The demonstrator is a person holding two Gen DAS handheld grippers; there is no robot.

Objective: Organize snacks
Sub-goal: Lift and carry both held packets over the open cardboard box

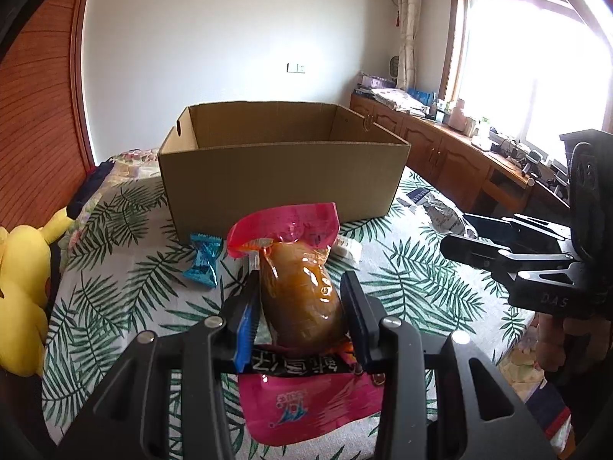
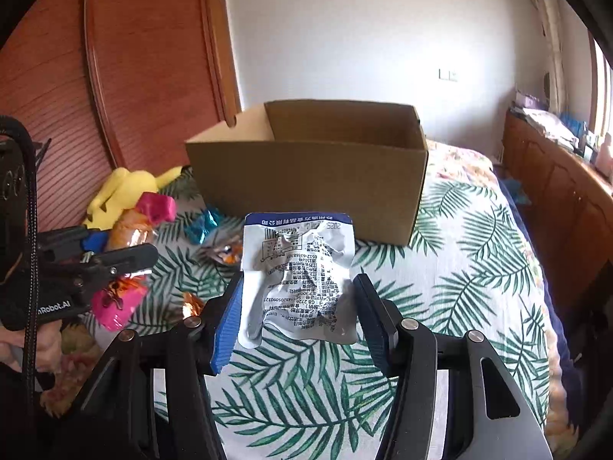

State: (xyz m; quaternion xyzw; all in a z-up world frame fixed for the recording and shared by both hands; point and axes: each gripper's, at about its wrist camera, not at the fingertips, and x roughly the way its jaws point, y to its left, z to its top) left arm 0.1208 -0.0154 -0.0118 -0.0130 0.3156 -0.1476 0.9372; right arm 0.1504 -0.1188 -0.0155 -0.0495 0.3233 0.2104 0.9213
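Pink snack pack (image 1: 302,287) clamped btwn left jaws; silver pouch (image 2: 302,280) btwn right.

A bed (image 1: 383,245) with a leaf-print cover stands by white walls (image 1: 214,30); a wooden headboard (image 1: 38,115), cabinets (image 1: 440,149) under a bright window (image 1: 536,69).
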